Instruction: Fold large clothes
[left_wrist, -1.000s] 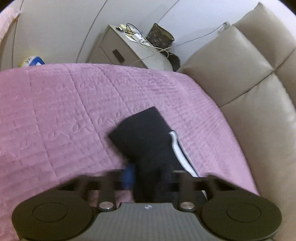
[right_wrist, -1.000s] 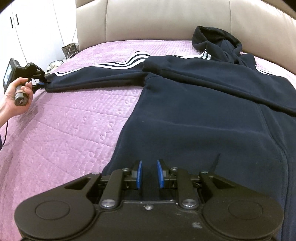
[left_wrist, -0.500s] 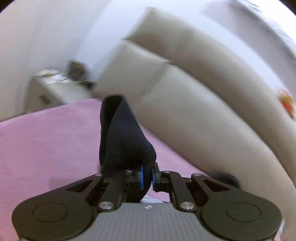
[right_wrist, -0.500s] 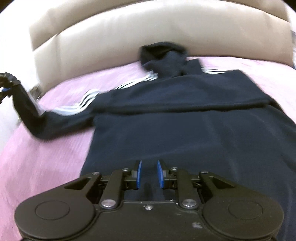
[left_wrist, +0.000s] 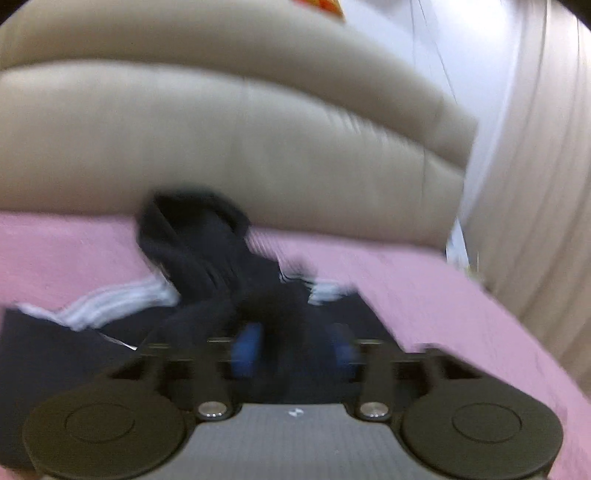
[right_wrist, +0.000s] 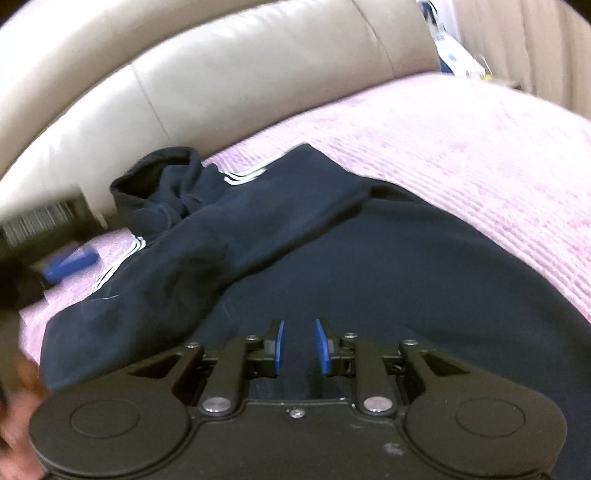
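Note:
A navy hoodie (right_wrist: 388, 266) with white sleeve stripes lies flat on the pink bedspread (right_wrist: 461, 140), its hood (right_wrist: 162, 184) toward the headboard. One sleeve (right_wrist: 207, 251) is folded across the chest. In the blurred left wrist view my left gripper (left_wrist: 295, 347) hovers over the hoodie (left_wrist: 207, 258). Its jaws are opening, and dark sleeve fabric still sits loosely between the wide-apart blue pads (left_wrist: 247, 347). My right gripper (right_wrist: 300, 347) is low over the hoodie's body. Its jaws are opening slightly, the pads stand apart, and fabric lies under the gap. The left gripper's blue pad (right_wrist: 70, 264) shows at the left edge.
A beige padded headboard (right_wrist: 221, 81) runs along the far side of the bed. Pale curtains (left_wrist: 535, 184) hang at the right. A person's hand (right_wrist: 14, 424) shows at the lower left of the right wrist view. Pink bedspread (left_wrist: 443, 295) extends right of the hoodie.
My left gripper swept the sleeve cuff from the bed's left side over onto the hoodie's chest, then spread its jaws. The right gripper's view swung toward the right side of the bed.

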